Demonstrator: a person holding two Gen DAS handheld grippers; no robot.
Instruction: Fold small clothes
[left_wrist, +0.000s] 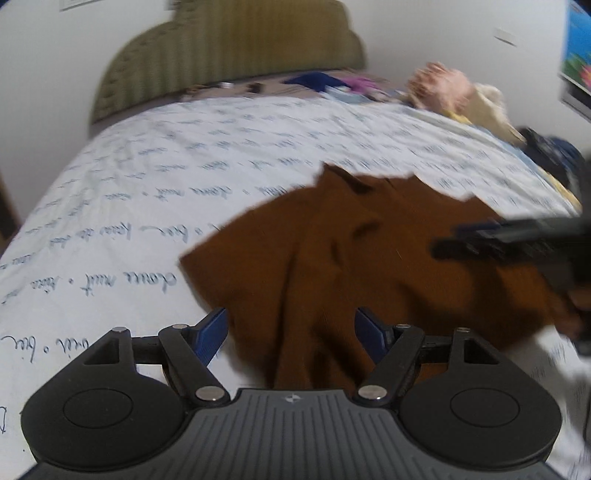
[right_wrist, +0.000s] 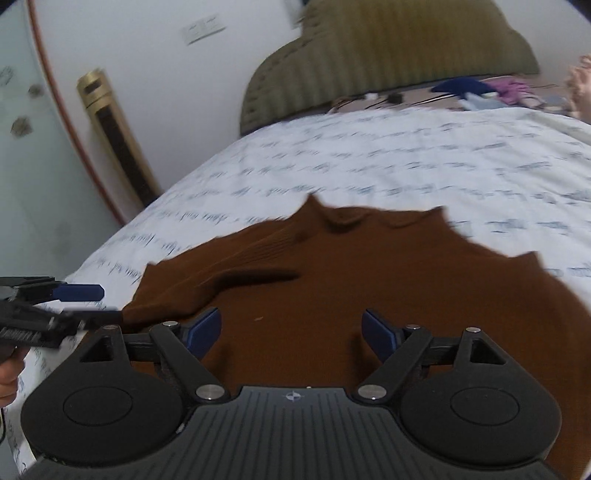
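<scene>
Blue pads, left claw (left_wrist: 290, 334): spread wide, nothing pinched; brown cloth runs up betw. the two fingers, a bunched fold right under the gap.
Blue pads, right claw (right_wrist: 291, 332): also spread wide, empty; hovers over the near middle of the cloth. Can't tell if either claw touches the fabric.
Cloth: brown knit top (right_wrist: 369, 280), lying on the bed (right_wrist: 369, 158), mostly flat w/ ripples; jagged far edge points toward the headboard (right_wrist: 388, 51).
Sleeve-like flap (right_wrist: 207, 273): folded in across the left part of the top, ridge running roughly left-right in the right wrist view.
Which way from claws: the body of the top lies straight ahead of and below the right claw; for the left claw, its left edge is just ahead and the bulk spreads off to the right.
Long axis: hard to call, fisheye + blur; the spread looks wider side to side than near to far.
Nearer hand: left claw sits just beside the top's left corner, seen from the right wrist view at (right_wrist: 79, 295); right claw is nearer the centre and right side.
Next move, my guess: each claw takes its own side's edge; left corner = left claw's job.
Risk: knit is limp, may bunch instead of folding clean.
Far end of bed: loose clutter (left_wrist: 454, 92), well apart from the top.
</scene>
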